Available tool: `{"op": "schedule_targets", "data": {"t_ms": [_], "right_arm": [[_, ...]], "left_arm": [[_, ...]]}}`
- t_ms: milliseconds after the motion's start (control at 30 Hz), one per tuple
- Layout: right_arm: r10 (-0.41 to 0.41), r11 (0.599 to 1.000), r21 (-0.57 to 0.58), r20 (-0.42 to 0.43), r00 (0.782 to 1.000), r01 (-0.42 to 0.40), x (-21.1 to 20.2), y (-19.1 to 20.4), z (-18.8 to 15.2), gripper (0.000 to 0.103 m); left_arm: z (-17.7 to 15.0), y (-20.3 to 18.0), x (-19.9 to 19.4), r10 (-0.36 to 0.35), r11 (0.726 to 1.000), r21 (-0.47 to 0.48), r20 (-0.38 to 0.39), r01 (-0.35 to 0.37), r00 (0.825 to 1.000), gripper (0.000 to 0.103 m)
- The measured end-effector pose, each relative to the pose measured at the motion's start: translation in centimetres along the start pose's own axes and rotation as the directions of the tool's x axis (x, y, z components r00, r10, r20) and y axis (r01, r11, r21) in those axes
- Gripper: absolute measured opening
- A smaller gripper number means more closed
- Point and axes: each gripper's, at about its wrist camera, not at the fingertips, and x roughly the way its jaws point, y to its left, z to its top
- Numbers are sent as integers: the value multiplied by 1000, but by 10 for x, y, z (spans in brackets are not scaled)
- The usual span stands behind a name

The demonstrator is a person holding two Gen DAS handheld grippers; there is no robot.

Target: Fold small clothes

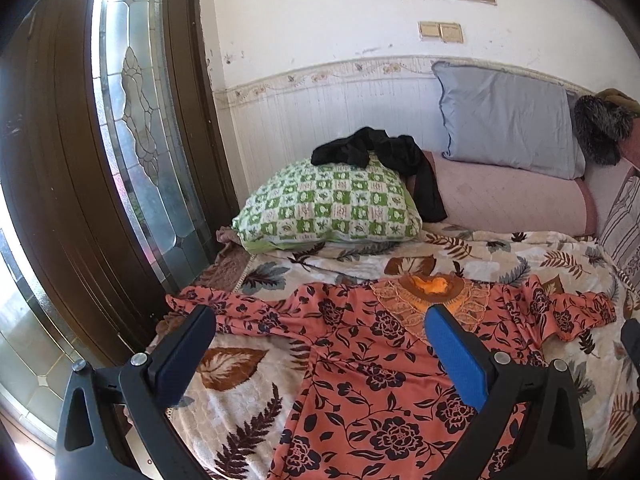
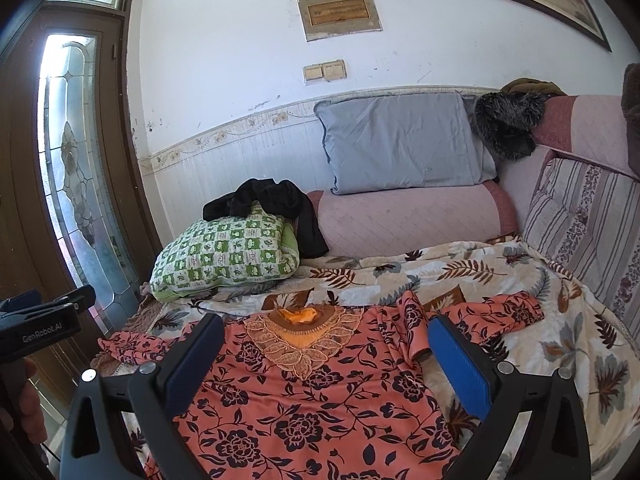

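I have both tools up over the bed, and neither is gripping anything. My left hand-held gripper (image 1: 320,320) has its fingers spread wide apart, empty, hovering above the coral floral top (image 1: 360,380) that lies flat and face up on the leaf-print blanket (image 1: 240,368). The garment's embroidered neckline (image 1: 436,292) sits just ahead of my blue right finger pad (image 1: 456,356), and one sleeve (image 1: 224,312) stretches out past my dark left finger toward the wooden door with leaded glass (image 1: 132,120). My right hand-held gripper (image 2: 326,326) is likewise wide open and empty, with the top's chest directly below and between its fingers; from here the other sleeve (image 2: 492,312) lies rumpled just beyond the blue pad, partly folded back on itself. Farther ahead of both tools, a green checked pillow (image 1: 328,200) rests on the blanket with a black garment (image 1: 380,152) draped over its top, beside a pink bolster (image 1: 508,196) and a grey-blue pillow (image 1: 508,128) leaning on the wall. At the left edge of the right wrist view I can see the other tool's body and part of a hand holding it.
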Motion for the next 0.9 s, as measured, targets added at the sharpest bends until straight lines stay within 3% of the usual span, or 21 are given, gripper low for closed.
{"op": "schedule_targets", "data": {"t_ms": [133, 233, 333, 400, 467, 533, 600, 700, 833, 900], "right_arm": [[-8, 989, 147, -67, 998, 17, 49, -85, -17, 103], [-40, 935, 345, -137, 990, 86, 95, -181, -34, 102], [-35, 834, 530, -224, 974, 152, 142, -276, -51, 88], [-18, 727, 661, -253, 967, 186, 168, -330, -65, 75], [3, 632, 752, -243, 970, 186, 190, -371, -77, 72], [5, 559, 809, -220, 975, 180, 208, -395, -86, 69], [16, 516, 840, -204, 979, 167, 225, -408, -91, 68], [52, 474, 861, -238, 970, 185, 258, -418, -100, 66], [-24, 487, 846, -234, 972, 216, 272, -418, -95, 37], [-43, 493, 837, -247, 968, 236, 277, -417, -94, 12]], "left_arm": [[-29, -26, 77, -49, 998, 26, -115, 52, 992, 103], [-65, -46, 144, -61, 997, 29, -238, 69, 969, 103], [-98, -66, 196, -22, 999, 41, -308, 36, 951, 103], [-113, -77, 217, -5, 998, 51, -319, 23, 948, 103], [-123, -85, 231, -21, 998, 50, -331, 40, 943, 103], [-130, -91, 244, -33, 997, 46, -380, 55, 924, 103], [-136, -93, 261, -53, 997, 27, -443, 73, 895, 103], [-141, -94, 264, -56, 998, 0, -419, 62, 906, 103], [-145, -96, 264, -49, 999, -5, -402, 51, 914, 103], [-145, -95, 262, -50, 999, -7, -409, 51, 911, 103]]}}
